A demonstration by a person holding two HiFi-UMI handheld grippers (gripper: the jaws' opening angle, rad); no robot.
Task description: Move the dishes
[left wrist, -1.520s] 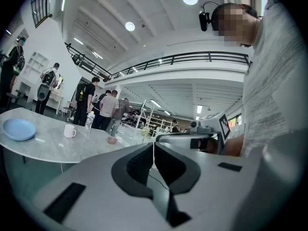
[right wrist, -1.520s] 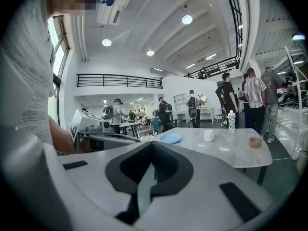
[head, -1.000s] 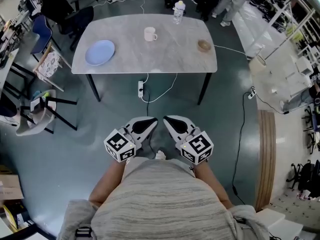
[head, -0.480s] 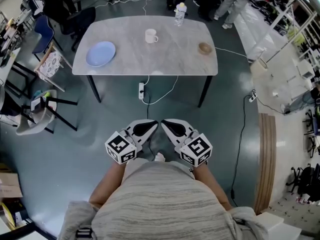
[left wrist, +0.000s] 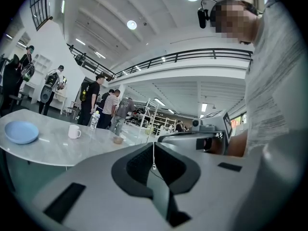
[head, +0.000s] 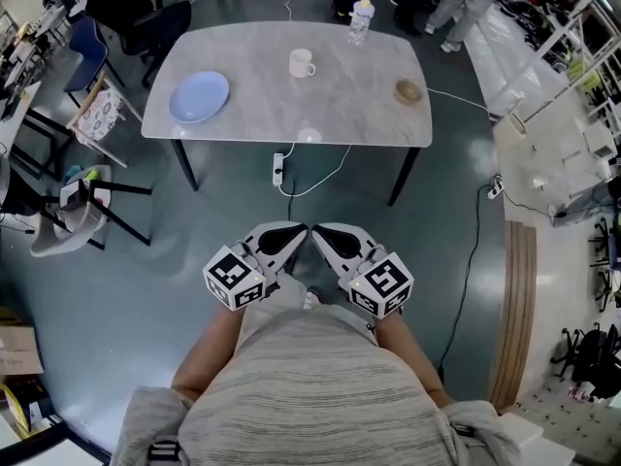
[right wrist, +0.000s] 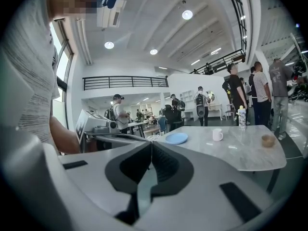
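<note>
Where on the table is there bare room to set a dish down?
The table is mostly bare: a wide patch runs along its near edge, between the blue plate at the left end and the brown bowl at the right. Busiest is the far side, where the white mug and bottle stand.

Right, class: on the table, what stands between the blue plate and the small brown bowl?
A white mug, set slightly farther back than the line joining them. The head view shows this best.

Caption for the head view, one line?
Left gripper and right gripper, shut and empty, short of a table bearing blue plate, mug, bottle and small bowl.
</note>
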